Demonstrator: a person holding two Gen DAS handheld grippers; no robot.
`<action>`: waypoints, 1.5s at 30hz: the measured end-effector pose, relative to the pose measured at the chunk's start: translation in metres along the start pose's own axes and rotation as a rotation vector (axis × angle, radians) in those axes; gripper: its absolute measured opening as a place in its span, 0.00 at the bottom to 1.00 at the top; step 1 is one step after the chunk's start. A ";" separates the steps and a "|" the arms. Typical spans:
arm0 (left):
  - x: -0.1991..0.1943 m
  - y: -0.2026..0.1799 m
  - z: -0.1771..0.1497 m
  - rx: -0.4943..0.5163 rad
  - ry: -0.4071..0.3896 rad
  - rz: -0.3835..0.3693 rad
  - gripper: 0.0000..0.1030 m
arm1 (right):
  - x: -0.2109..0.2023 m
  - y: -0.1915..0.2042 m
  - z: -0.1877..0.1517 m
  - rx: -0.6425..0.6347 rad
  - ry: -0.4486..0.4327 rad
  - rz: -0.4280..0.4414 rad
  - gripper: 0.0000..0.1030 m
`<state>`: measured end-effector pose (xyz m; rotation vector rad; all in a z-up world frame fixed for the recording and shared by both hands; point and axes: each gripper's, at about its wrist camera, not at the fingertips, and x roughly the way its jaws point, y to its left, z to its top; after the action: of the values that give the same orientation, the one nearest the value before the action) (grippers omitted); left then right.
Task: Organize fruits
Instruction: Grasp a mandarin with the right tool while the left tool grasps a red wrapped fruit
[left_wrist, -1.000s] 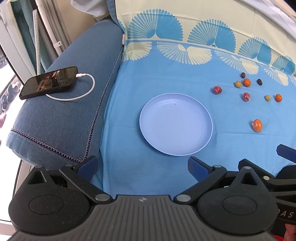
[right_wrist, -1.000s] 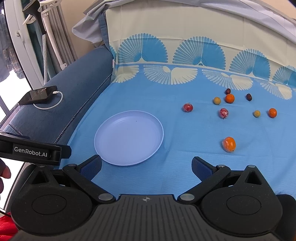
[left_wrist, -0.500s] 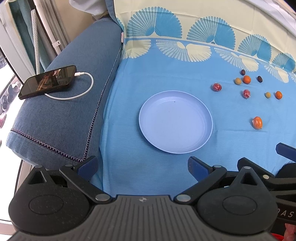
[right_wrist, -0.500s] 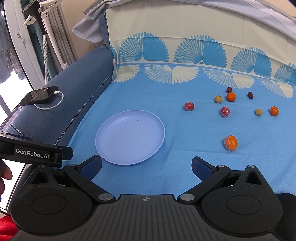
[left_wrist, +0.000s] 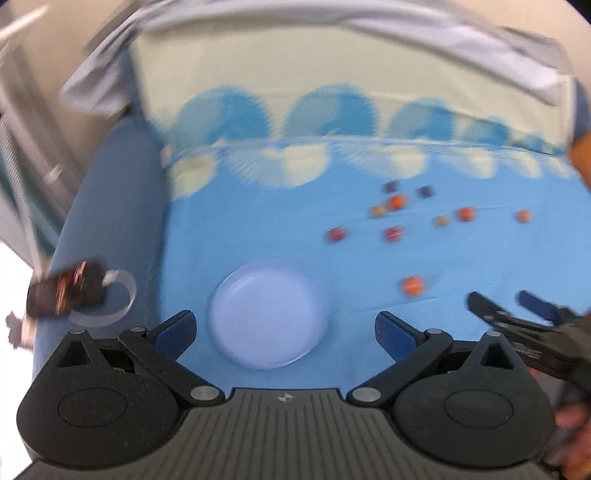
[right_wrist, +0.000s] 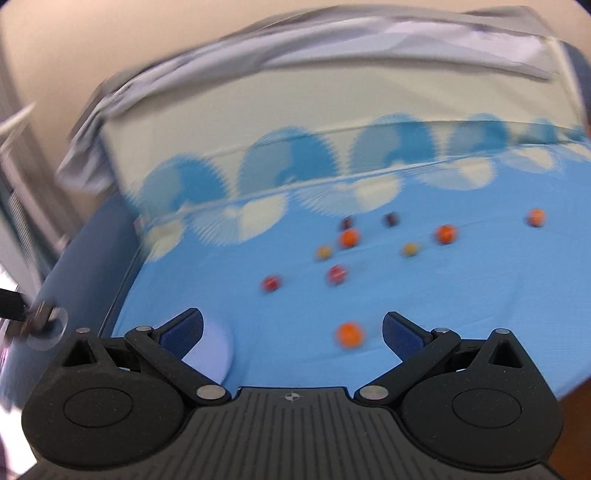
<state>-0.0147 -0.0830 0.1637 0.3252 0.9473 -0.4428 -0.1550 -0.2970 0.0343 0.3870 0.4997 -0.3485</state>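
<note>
Your work surface is the blue patterned cloth (right_wrist: 461, 295) spread over the couch, a soft bed that keeps round fruit from rolling far. On its near left sits the pale plate (left_wrist: 267, 321), empty and low-rimmed, most likely the place the fruit is meant to go; in the right wrist view only its edge shows behind your left finger. The phone (left_wrist: 64, 291) lies off the cloth on the armrest at far left, out of the working area.

Your left gripper (left_wrist: 284, 328) hangs above the plate with its jaws spread wide and nothing between them. Your right gripper (right_wrist: 291, 332) is likewise wide open and empty, and it points at the nearest orange fruit (right_wrist: 349, 334), which lies just ahead between the fingertips, so that looks like your first pick.

The other small fruits (right_wrist: 347, 238), orange, red, yellowish and dark, lie scattered farther back, well apart from the plate. Both views are blurred, so kinds are hard to tell.
</note>
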 end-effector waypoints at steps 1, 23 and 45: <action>-0.014 -0.012 0.013 0.028 -0.008 -0.024 1.00 | -0.001 -0.011 0.006 0.037 0.021 -0.023 1.00; -0.113 -0.160 0.096 0.297 -0.248 -0.236 1.00 | 0.002 -0.165 0.021 0.370 0.100 -0.230 1.00; 0.065 -0.164 0.141 0.214 -0.070 -0.186 1.00 | 0.034 -0.237 0.021 0.351 0.001 -0.346 1.00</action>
<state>0.0350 -0.3029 0.1745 0.4149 0.8670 -0.7246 -0.2163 -0.5200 -0.0308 0.6427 0.5073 -0.7762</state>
